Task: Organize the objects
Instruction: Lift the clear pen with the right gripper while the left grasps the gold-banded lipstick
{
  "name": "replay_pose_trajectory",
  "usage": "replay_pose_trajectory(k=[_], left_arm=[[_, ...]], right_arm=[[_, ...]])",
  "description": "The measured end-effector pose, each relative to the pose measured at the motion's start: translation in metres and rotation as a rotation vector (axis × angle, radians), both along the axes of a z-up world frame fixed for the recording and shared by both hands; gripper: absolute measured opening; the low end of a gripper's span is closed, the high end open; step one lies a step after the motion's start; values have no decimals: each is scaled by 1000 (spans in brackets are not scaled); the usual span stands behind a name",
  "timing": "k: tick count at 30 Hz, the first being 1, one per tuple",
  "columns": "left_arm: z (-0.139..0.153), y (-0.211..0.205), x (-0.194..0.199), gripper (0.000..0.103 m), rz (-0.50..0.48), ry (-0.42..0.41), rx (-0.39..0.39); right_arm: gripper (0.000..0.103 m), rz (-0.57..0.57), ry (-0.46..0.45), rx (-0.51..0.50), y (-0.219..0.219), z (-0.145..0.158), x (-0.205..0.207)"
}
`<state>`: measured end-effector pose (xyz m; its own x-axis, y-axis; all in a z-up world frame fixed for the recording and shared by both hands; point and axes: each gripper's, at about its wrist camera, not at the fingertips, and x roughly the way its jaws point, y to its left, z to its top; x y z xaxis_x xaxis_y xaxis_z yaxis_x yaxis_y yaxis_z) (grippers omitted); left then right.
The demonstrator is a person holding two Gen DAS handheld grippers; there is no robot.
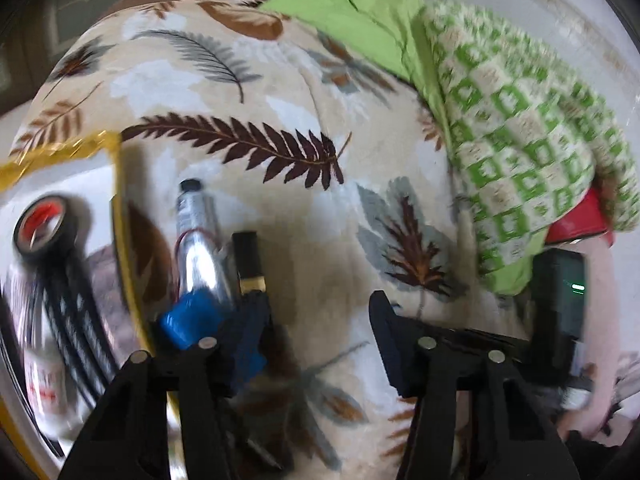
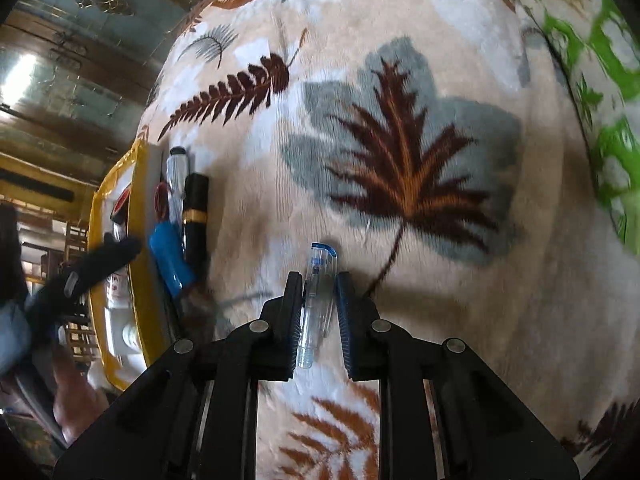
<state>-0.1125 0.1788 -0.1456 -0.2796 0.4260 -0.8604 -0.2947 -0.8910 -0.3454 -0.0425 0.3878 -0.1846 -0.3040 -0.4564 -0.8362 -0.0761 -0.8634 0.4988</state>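
Observation:
A clear blue-capped pen (image 2: 318, 300) lies on the leaf-patterned blanket between the fingers of my right gripper (image 2: 319, 312); the jaws stand around it with small gaps, not closed. My left gripper (image 1: 320, 332) is open above the blanket, its left finger beside a silver marker with a blue end (image 1: 200, 256) and a black tube with a gold band (image 1: 248, 264). Both show in the right wrist view, the marker (image 2: 176, 184) and the tube (image 2: 195, 208), next to a yellow-rimmed white tray (image 2: 140, 240).
The tray (image 1: 116, 184) holds a roll of black tape (image 1: 42, 226), black cables and a white bottle. A green patterned blanket (image 1: 516, 128) and green cloth lie at the right, over a red object (image 1: 576, 220). A black device with a green light (image 1: 560, 292) is nearby.

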Motion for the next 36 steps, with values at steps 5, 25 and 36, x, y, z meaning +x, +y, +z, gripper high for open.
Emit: replay_pose_trajectory(k=[5,25,36], left_arm=[[-22,4,-20,47,56,-34,-121],[-20,3,18,16,45,-22,-131],[53,-81,83,16,119,10,60]], right_arm=[[17,-9,-8,-14,1,-2,-1],[17,30,12,-20,-5,0,-2],[16,205,82,-144,-84,39,14]])
